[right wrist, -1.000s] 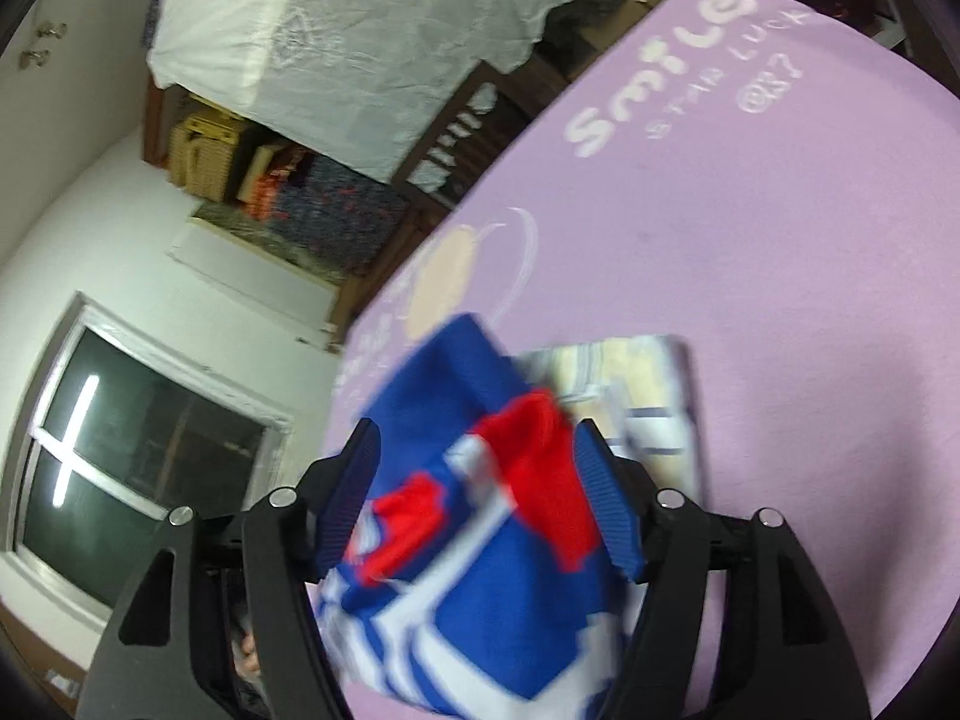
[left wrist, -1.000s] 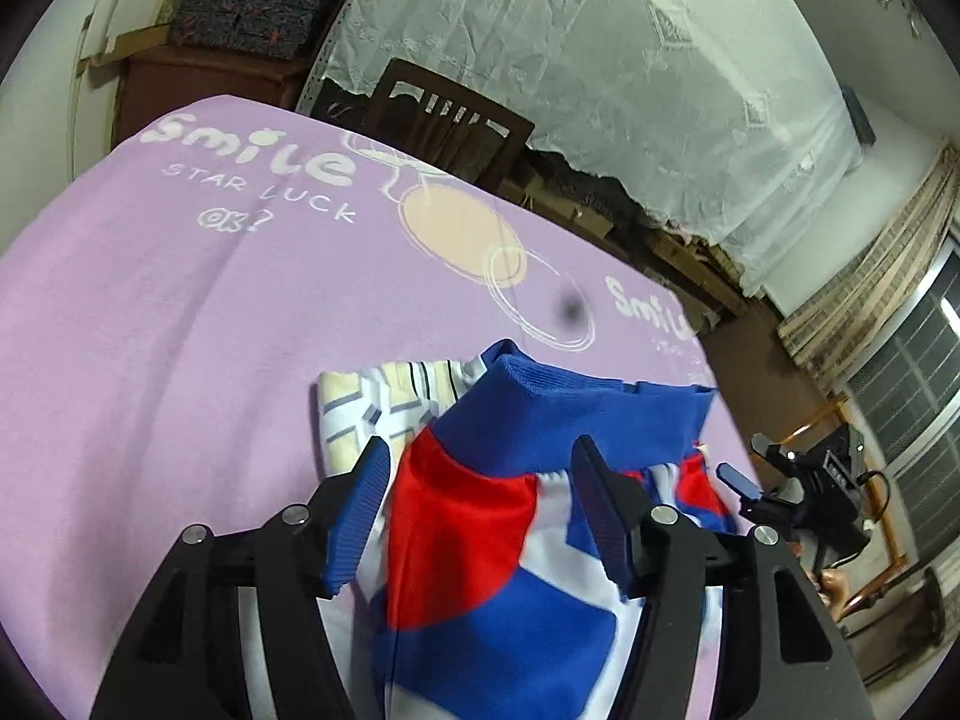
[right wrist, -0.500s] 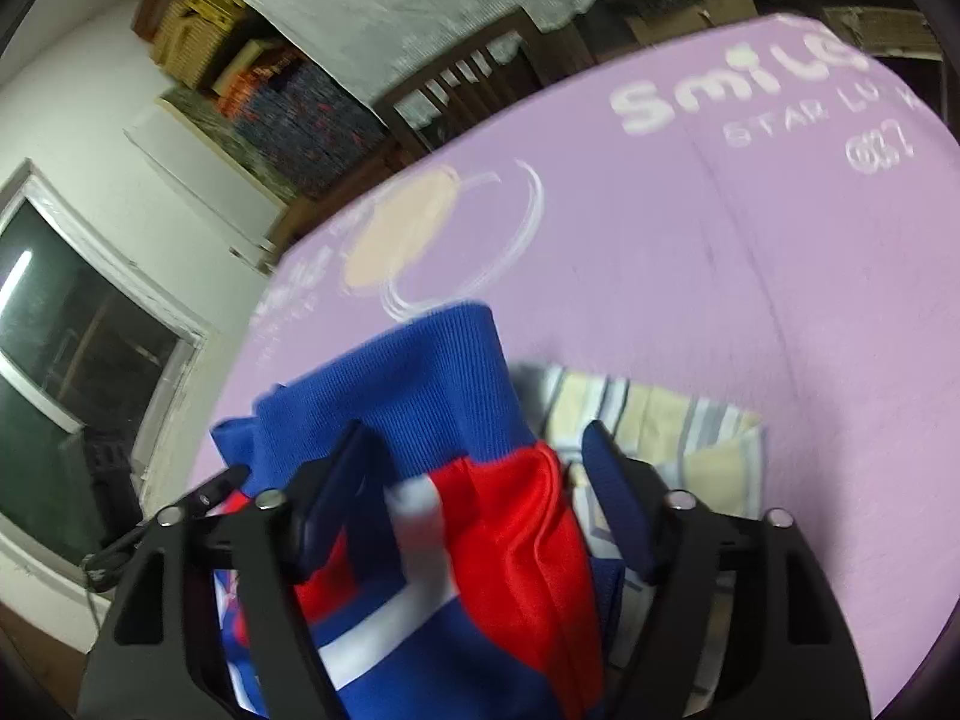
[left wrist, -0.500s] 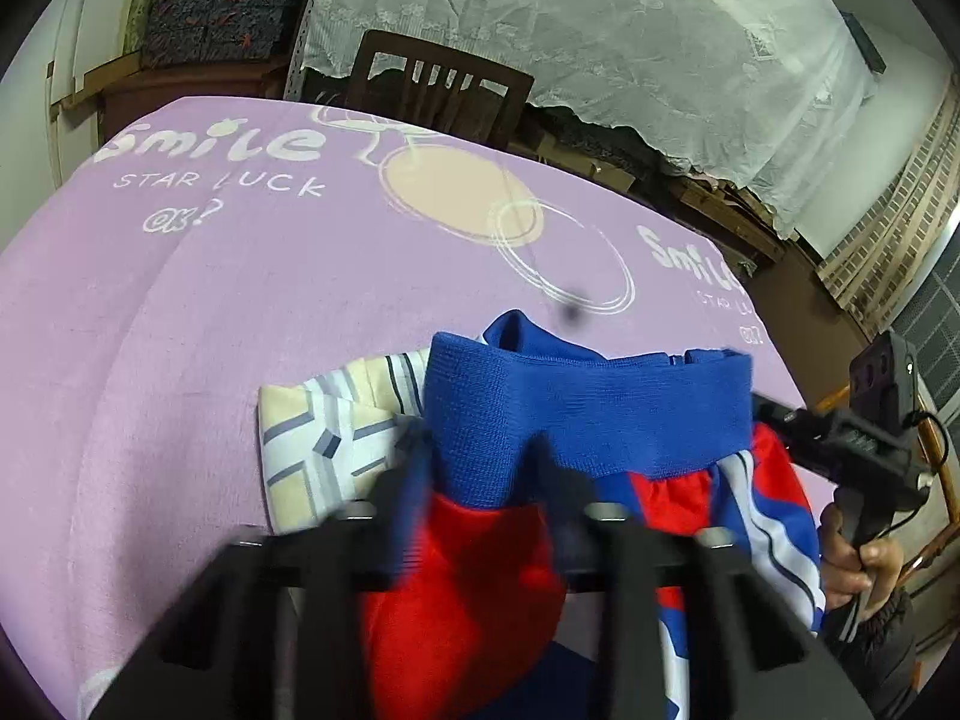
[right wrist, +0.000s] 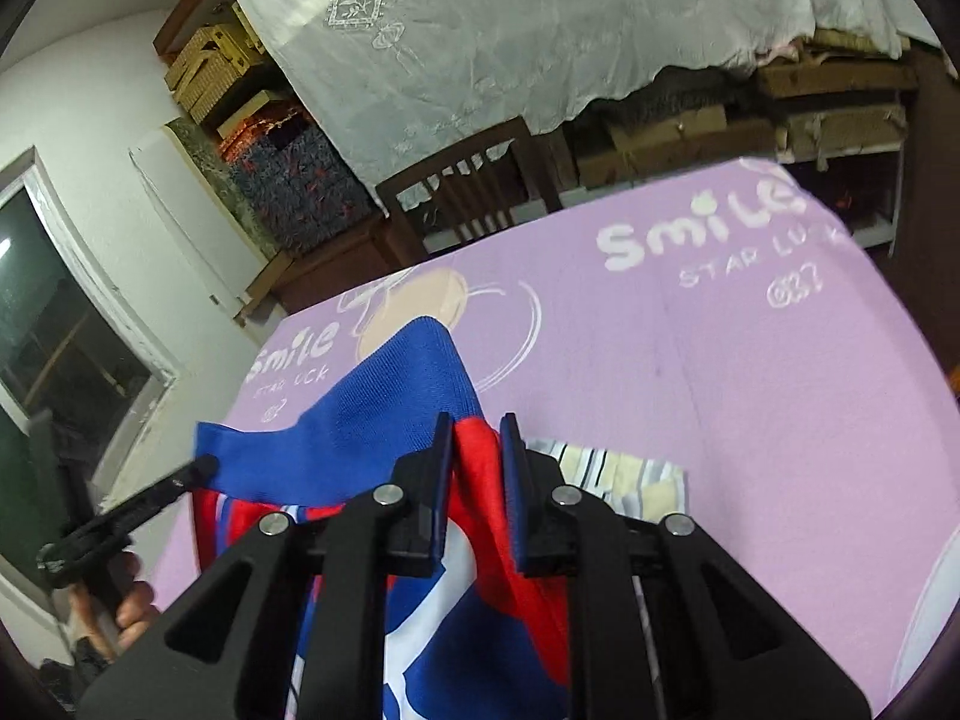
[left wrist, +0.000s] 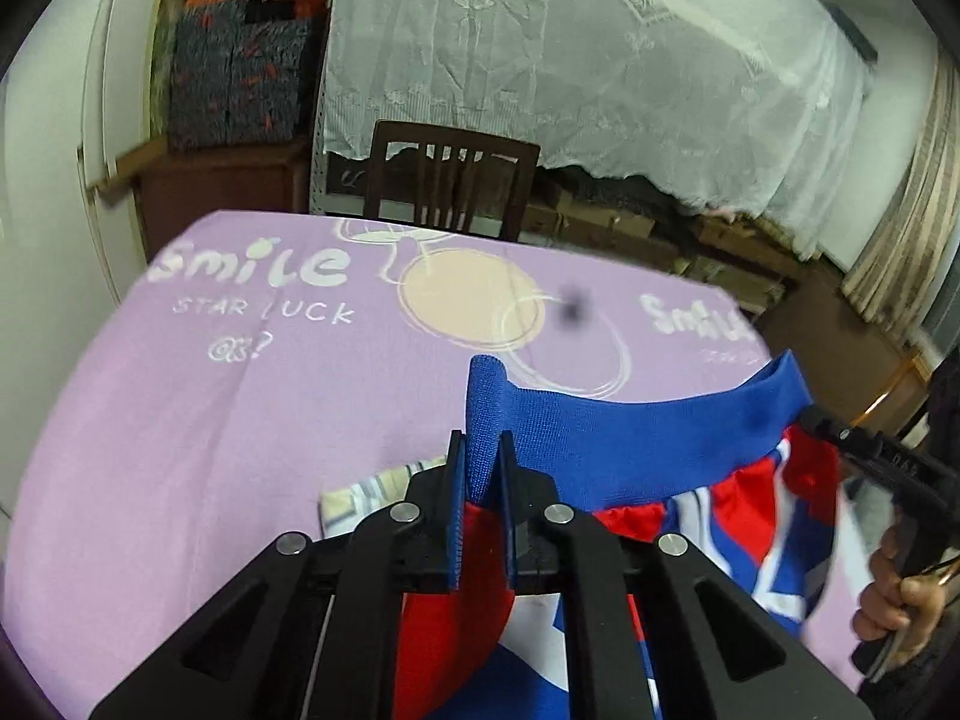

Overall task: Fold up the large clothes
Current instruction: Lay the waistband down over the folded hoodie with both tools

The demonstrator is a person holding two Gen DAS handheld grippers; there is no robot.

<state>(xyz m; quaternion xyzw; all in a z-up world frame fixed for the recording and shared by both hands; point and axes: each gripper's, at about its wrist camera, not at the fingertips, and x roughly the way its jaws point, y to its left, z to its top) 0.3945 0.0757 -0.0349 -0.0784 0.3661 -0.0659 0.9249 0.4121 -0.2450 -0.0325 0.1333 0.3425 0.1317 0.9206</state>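
Observation:
A red, blue and white garment with a blue ribbed waistband (left wrist: 630,438) hangs stretched between my two grippers above the purple tablecloth (left wrist: 240,396). My left gripper (left wrist: 480,444) is shut on the waistband's left end, which sticks up between the pads. My right gripper (right wrist: 474,429) has its jaws closing, and the pads press on a fold of red fabric beside the garment's blue band (right wrist: 372,420). Each wrist view shows the other gripper at the band's far corner: the right one (left wrist: 840,438) and the left one (right wrist: 180,480).
A folded cream and grey striped cloth (left wrist: 366,492) (right wrist: 624,474) lies on the tablecloth (right wrist: 720,372) under the garment. A dark wooden chair (left wrist: 450,186) stands at the table's far edge. Behind it are shelves under a white lace cover (left wrist: 600,60).
Both grippers have gone from wide open around the garment to closed on it. They have risen and spread, so the blue waistband is now lifted and stretched between them.

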